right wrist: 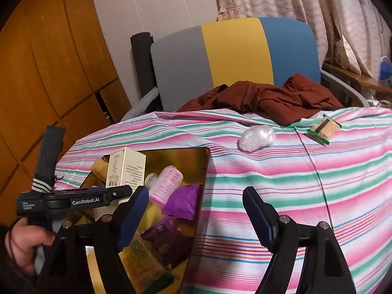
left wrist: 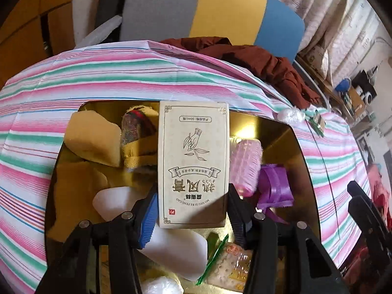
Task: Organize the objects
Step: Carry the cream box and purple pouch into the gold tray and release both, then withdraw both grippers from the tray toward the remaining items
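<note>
My left gripper (left wrist: 192, 210) is shut on a cream carton with Chinese lettering (left wrist: 193, 161), held upright over a shiny gold tray (left wrist: 281, 132). The carton also shows in the right wrist view (right wrist: 125, 167), with the left gripper (right wrist: 73, 199) below it. The tray (right wrist: 203, 171) holds a yellow sponge (left wrist: 94, 142), white soap-like blocks (left wrist: 176, 250), a pink bottle (right wrist: 166, 181), purple packets (right wrist: 183, 201) and snack packs (left wrist: 235, 262). My right gripper (right wrist: 196, 210) is open and empty above the tray's right edge and the striped cloth.
A pink, green and white striped cloth (right wrist: 306, 183) covers the table. On it lie a white plastic wad (right wrist: 257, 134), a green-edged snack packet (right wrist: 323, 127) and a crumpled brown garment (right wrist: 269, 98). A grey, yellow and blue chair back (right wrist: 232, 54) stands behind.
</note>
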Tool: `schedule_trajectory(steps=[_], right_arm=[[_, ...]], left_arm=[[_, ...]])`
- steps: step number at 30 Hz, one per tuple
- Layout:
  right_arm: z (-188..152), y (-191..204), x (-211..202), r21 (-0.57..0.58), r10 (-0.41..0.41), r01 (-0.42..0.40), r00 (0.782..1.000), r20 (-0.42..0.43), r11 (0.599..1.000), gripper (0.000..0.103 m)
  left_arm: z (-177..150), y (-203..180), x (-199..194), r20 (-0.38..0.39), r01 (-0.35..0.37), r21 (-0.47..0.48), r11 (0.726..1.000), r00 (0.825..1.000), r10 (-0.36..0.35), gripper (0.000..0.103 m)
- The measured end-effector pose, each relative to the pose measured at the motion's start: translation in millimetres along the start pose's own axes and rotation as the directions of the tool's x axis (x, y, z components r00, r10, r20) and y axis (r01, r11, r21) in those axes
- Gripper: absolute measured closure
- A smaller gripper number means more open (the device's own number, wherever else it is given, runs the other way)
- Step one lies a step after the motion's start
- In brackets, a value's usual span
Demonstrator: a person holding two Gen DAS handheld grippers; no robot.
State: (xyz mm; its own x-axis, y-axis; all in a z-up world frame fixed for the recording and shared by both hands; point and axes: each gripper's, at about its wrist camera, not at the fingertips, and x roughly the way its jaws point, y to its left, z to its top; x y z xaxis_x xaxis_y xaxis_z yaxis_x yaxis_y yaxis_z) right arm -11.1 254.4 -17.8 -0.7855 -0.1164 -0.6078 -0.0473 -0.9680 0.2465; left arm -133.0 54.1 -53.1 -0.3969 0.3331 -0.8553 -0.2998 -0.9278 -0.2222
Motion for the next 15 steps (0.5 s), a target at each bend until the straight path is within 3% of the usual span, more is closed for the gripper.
schedule_trajectory(steps=[3,8,13,15], right_arm=[[-2,-7,-1,0.025,0.004,-0.004,1.000,-0.001,1.000,0.023],[-5,-15,0,0.045,0.006,-0.005,1.000,-0.010,0.999,0.023],[-9,-24,-5,0.065,-0.005,0.005,1.000,-0.007,0.998,0.023],[-11,-29,-6,0.081,-0.008,0.009,1.000,-0.010,0.997,0.023]], left_arm=[[-4,-14,-4,-0.011,-0.011,0.060,0.998,1.000,0.011,0.051],[-10,-23,-26,0.070,-0.079,0.058,0.995,0.995,0.075,0.040],[-12,-12,-48,0.162,-0.081,-0.045,0.996,0.983,0.087,0.040],[-8,-7,-46,0.166,-0.088,-0.077,0.993,0.981,0.100,0.040]])
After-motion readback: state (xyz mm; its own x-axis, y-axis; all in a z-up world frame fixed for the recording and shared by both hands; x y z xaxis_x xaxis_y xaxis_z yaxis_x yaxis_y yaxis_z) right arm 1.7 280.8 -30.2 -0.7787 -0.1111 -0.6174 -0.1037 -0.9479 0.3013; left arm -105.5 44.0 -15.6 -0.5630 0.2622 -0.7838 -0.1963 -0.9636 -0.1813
